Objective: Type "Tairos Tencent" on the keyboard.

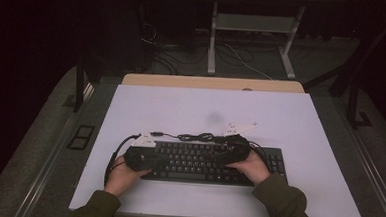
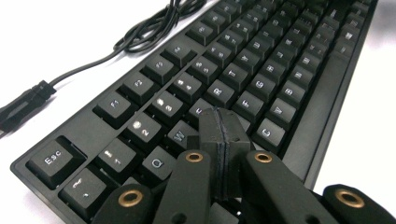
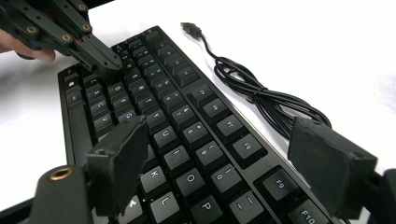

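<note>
A black keyboard (image 1: 198, 164) lies on the white table near the front edge. Its black USB cable (image 1: 194, 136) is bundled behind it. In the left gripper view my left gripper (image 2: 223, 122) is shut with nothing between its jaws, its tip down at the keys (image 2: 219, 91) around W and E. That same gripper (image 3: 108, 65) appears far off in the right gripper view, over the keyboard's left end. My right gripper (image 3: 224, 158) is open, its jaws spread wide above the keys around U, I and O. From above, the left gripper (image 1: 154, 156) and right gripper (image 1: 222, 156) point toward each other.
The table top (image 1: 211, 104) is bare white beyond the cable, whose USB plug (image 3: 189, 27) lies loose. A wooden desk edge (image 1: 212, 83) runs behind it. A person's hands (image 1: 122, 175) and olive sleeves come in from the bottom edge.
</note>
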`<state>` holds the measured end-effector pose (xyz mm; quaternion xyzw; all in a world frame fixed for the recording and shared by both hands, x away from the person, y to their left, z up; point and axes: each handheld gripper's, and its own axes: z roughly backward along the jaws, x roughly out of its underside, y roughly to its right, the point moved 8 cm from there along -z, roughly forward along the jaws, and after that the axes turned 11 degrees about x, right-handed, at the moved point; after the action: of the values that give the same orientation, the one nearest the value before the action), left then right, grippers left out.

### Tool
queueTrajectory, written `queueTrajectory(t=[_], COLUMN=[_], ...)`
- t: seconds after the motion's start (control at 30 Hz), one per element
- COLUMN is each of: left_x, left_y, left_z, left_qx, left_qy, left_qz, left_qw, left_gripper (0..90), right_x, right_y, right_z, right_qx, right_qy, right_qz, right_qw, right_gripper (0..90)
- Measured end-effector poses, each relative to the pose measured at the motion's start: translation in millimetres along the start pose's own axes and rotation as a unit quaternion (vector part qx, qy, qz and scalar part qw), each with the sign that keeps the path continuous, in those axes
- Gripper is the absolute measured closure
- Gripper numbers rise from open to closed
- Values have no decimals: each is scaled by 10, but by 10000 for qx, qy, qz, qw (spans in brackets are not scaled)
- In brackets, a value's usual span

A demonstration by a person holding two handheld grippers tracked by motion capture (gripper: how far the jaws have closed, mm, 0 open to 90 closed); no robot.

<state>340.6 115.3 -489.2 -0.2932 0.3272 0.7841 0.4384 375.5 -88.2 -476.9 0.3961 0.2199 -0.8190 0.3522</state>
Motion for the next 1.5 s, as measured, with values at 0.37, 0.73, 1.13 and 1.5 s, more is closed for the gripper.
queueTrajectory(t=[0.37, 0.73, 1.13, 1.5], left_x=[-23, -56, -114, -144], left_y=[2, 16, 122, 252], left_z=[37, 65, 51, -49], left_qx=[-45, -68, 54, 318], left_qy=[49, 134, 96, 30], left_qz=[-48, -72, -201, -315], left_qw=[10000, 9999, 9997, 9990], left_gripper=[892, 892, 892, 892], right_x=[-14, -15, -17, -17], right_y=[10, 11, 9, 16], right_z=[5, 13, 12, 13], right_qx=[14, 12, 12, 13], right_qy=[50, 42, 48, 48], right_qz=[15, -11, -16, -19], right_qw=[10000, 10000, 10000, 10000], right_gripper=[197, 197, 197, 197])
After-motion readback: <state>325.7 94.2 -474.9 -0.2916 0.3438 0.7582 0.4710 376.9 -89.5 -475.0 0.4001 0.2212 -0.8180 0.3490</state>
